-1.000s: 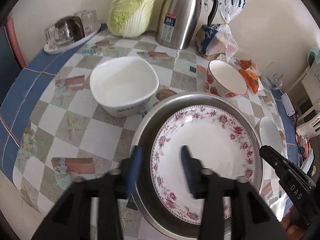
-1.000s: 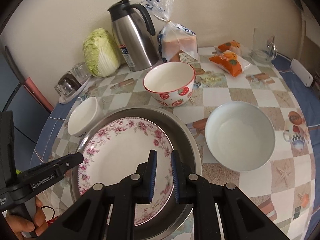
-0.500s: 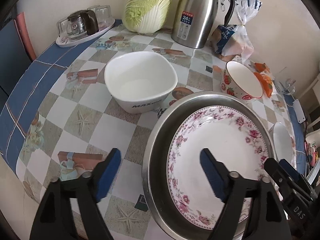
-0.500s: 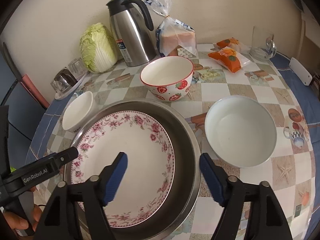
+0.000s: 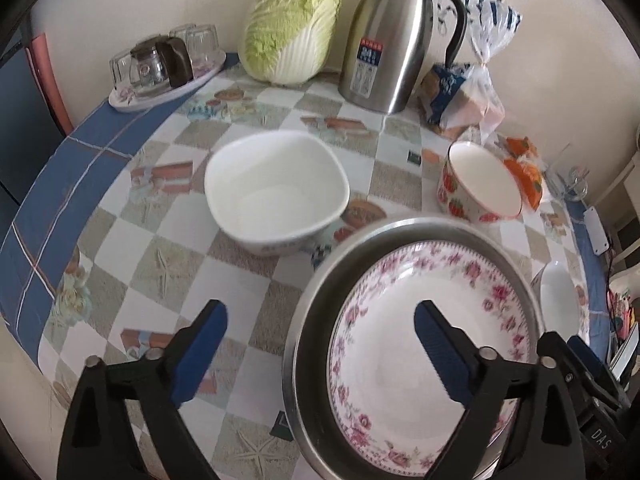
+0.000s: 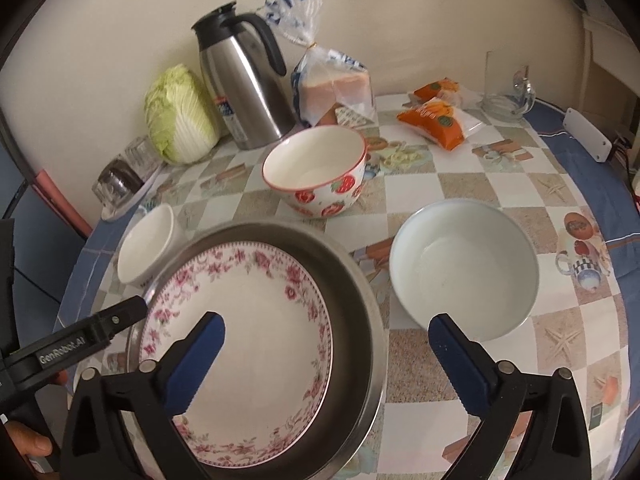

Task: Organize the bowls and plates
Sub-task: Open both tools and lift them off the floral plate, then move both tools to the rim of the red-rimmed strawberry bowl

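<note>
Left gripper (image 5: 320, 344), black frame with blue pads: jaws spread wide, just been opening, nothing gripped. Its left pad hangs over the checked tablecloth (image 5: 168, 264); its right pad hangs over the plate. The near rim of the pan lies between the pads, untouched.

Right gripper (image 6: 326, 354), same build: jaws spread wide, just been opening, nothing gripped. Left pad over the plate, right pad over the cloth just in front of the round bowl; the pan's right rim sits between them, apart from both.

Round white plate with pink floral border (image 6: 240, 344): lies flat inside the large round stainless-steel pan (image 6: 352, 320), nearest to both cameras.

Rounded-square white bowl (image 5: 276, 196): upright on the cloth, just beyond the pan's left side, empty.

Round plain white bowl (image 6: 464, 268): upright, just right of the pan, empty.

White bowl with red rim and strawberry print (image 6: 316, 172): upright, beyond the pan, between the two white bowls, empty.

Far row by the wall, left to right: tray of upturned glasses (image 5: 164, 68), pale green napa cabbage (image 5: 292, 24), steel vacuum jug with black handle (image 5: 392, 36), bagged sliced bread (image 6: 332, 84), orange snack packets (image 6: 436, 120), clear glass mug (image 6: 506, 92).

A fingertip (image 6: 34, 446) shows at the lower left edge of the right view, under the left gripper's frame.
</note>
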Demonstrator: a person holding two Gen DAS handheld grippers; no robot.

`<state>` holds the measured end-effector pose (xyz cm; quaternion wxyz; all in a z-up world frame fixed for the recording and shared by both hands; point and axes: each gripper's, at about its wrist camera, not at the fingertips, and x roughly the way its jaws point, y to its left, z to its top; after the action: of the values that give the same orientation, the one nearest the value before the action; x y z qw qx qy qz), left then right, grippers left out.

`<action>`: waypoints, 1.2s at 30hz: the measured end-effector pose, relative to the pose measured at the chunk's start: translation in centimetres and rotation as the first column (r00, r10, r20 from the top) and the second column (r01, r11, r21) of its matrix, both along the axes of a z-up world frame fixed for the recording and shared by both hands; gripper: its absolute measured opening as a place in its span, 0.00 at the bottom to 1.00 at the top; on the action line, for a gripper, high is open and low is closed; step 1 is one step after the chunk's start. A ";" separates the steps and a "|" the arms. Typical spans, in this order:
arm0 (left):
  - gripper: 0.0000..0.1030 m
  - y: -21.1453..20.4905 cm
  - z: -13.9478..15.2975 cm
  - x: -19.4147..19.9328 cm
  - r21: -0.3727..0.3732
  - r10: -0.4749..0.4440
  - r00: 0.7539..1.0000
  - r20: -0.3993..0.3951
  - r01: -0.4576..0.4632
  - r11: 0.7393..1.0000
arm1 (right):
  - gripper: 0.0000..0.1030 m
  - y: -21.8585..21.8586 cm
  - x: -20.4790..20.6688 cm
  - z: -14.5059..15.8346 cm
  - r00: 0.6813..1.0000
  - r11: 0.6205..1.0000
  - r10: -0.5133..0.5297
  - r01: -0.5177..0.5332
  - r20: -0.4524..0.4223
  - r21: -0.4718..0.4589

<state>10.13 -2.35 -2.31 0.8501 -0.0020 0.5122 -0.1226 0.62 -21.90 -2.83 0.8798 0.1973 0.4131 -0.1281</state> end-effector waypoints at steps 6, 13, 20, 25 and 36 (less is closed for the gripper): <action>0.93 -0.3 2.0 1.4 -0.027 -0.032 0.999 0.043 0.033 0.999 | 1.00 -0.7 -0.2 1.6 0.998 1.000 -0.021 0.022 0.064 -0.014; 0.93 -0.7 3.8 2.6 -0.094 -0.070 0.986 0.152 0.085 0.992 | 1.00 -1.7 0.4 2.2 0.997 0.999 -0.009 0.006 0.083 0.037; 0.93 -2.0 4.4 4.4 -0.097 -0.152 0.979 0.139 0.166 0.981 | 1.00 -2.8 1.6 2.7 0.997 1.000 -0.008 0.006 0.071 0.028; 0.93 -3.4 4.6 5.9 -0.059 -0.178 0.972 0.151 0.188 0.980 | 1.00 -3.2 3.2 4.2 0.995 0.999 0.016 -0.011 0.098 -0.053; 0.93 -5.8 6.3 9.7 0.006 -0.204 0.960 0.191 0.206 0.978 | 1.00 -5.6 7.5 5.7 0.999 0.993 0.009 -0.003 0.053 -0.120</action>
<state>19.84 -8.17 4.00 0.8779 0.0567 0.4251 -0.2133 8.12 -27.49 2.83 0.9010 0.1462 0.3818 -0.1448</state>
